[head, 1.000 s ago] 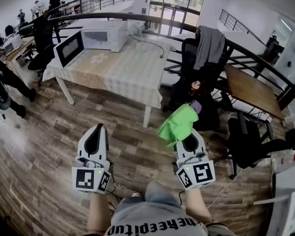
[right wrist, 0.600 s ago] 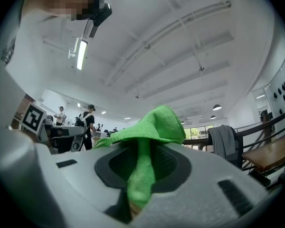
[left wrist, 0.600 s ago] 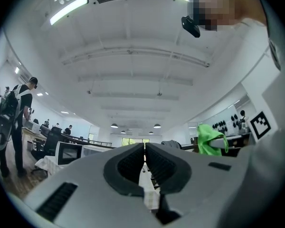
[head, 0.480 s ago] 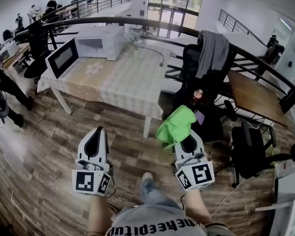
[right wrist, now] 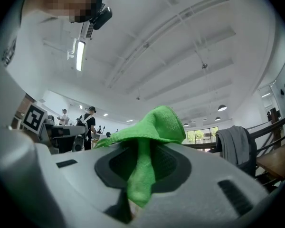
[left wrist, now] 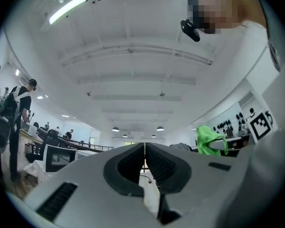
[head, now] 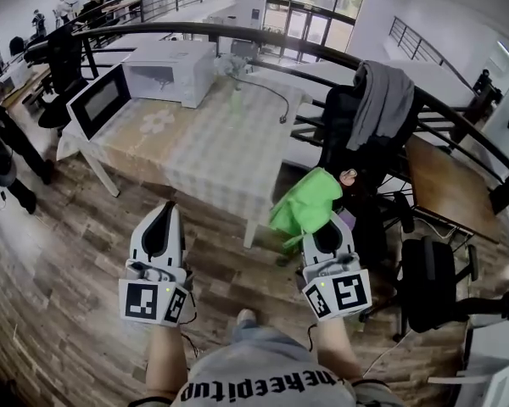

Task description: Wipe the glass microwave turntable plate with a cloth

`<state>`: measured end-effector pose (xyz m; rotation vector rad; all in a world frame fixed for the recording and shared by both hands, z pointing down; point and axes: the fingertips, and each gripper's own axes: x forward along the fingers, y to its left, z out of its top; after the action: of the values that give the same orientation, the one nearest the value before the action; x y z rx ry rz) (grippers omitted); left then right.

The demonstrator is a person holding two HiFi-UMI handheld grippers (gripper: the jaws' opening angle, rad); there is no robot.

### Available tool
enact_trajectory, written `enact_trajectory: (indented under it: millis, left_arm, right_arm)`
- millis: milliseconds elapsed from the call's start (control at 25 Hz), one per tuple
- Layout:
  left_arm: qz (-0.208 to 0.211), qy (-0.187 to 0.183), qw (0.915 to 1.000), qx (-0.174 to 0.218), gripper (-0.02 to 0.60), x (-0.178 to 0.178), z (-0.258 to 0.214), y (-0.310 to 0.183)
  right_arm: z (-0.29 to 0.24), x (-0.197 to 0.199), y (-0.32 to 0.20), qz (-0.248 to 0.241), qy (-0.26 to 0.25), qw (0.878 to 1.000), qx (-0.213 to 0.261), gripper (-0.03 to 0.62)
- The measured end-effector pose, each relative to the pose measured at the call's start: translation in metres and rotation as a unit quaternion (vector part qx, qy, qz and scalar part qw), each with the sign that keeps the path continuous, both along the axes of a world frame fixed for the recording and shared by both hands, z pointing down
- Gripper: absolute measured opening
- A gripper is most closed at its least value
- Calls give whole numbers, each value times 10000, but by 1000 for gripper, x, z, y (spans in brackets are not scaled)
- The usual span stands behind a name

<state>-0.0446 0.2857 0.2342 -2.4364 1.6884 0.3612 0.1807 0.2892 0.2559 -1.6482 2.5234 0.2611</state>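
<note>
The right tool (right wrist: pixel 143 161) is clamping a green cloth (right wrist: pixel 154 126): a narrow fold is running down between the 2 jaws, and the rest is bunching up over their tips and drooping to the tool's left side. In the head view the cloth is standing up from the front of this tool, in the air above the wooden floor (head: pixel 59 253).

The left tool (left wrist: pixel 144 150) is holding its 2 jaws together with nothing between them. It is hanging level with the right one, and the 2 are well apart, both pointing forward.

Ahead of both tools a surface (head: pixel 212 151) with a pale checked cover is standing; both tools are hovering short of its near edge and touching nothing on it. At its far left corner a white microwave (head: pixel 174 58) is sitting with its door (head: pixel 97 102) swung open toward the left. Its inside is too small to show whether the glass plate is lying there. The cloth is well apart from the microwave, nearer the surface's right front corner.

Right of the surface, a dark chair (head: pixel 356 142) is carrying a grey jacket (head: pixel 382 91) over its back.
</note>
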Motion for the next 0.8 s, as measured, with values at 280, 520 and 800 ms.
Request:
enact_trajectory:
  millis: [280,520,800]
  left_arm:
    - [-146,-79,9998,96,11,20,-2,-48]
    - [-300,-158,9994,-4,11,17,2,-75]
    - [-241,-160,9995,-84,11,14,10,-119]
  right_arm:
    - [4,18,-58,-172,-45,9998,24,64]
    - [12,19,-93,-274,-158,9995,-85,64]
    - [22,15,-132,-220,-214,9993,-214,64]
